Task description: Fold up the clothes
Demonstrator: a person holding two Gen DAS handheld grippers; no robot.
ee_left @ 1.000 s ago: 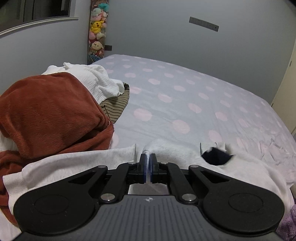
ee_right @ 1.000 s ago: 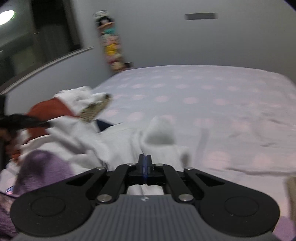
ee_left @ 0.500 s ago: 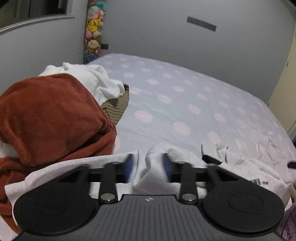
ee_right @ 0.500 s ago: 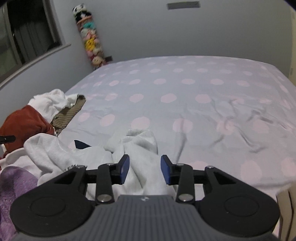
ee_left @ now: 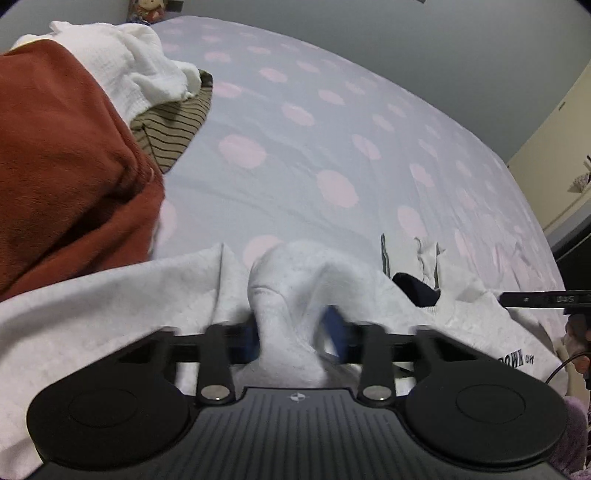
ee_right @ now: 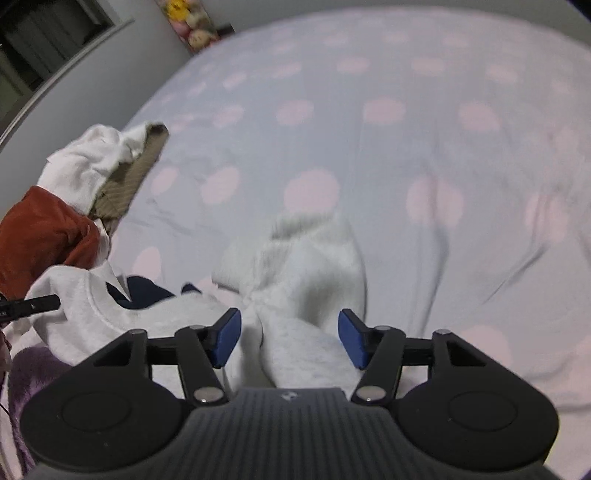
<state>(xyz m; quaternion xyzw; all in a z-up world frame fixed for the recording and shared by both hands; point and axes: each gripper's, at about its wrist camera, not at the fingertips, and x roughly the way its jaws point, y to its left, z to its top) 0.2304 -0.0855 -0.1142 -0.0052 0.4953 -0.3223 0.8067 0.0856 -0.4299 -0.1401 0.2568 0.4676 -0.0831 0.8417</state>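
While the left gripper [ee_left: 295, 334] points down at the sweatshirt [ee_left: 110, 295], its jaws are closing around a raised ridge of pale grey fabric that stands between the 2 blue pads [ee_left: 334, 328]. Motion blur hides whether the pads already press the cloth. The right gripper [ee_right: 288, 339] is held at a middling width, and its 2 blue pads [ee_right: 351, 343] stand clear on either side of another bunched fold of the same sweatshirt [ee_right: 306, 258], not touching it.

That sweatshirt lies crumpled on the near part of the bed [ee_left: 332, 129], whose lilac cover carries pink dots. Seen from the left wrist, a dark navy lining [ee_left: 415, 290] shows at the sweatshirt's neck opening to the right of the gripped ridge, and dark printed letters [ee_left: 515, 360] sit on its far right edge. A rust-red fleece [ee_left: 62, 166] is heaped just left of the sweatshirt, touching it. Behind the fleece, farther from the sweatshirt, rests a white textured garment [ee_left: 136, 70] on top of a striped olive one [ee_left: 173, 125]. Purple fabric [ee_right: 29, 373] lies against the sweatshirt's near left side in the right wrist view. Beyond the sweatshirt the cover is lightly creased, and plush toys [ee_right: 192, 22] stand at the bed's far corner.
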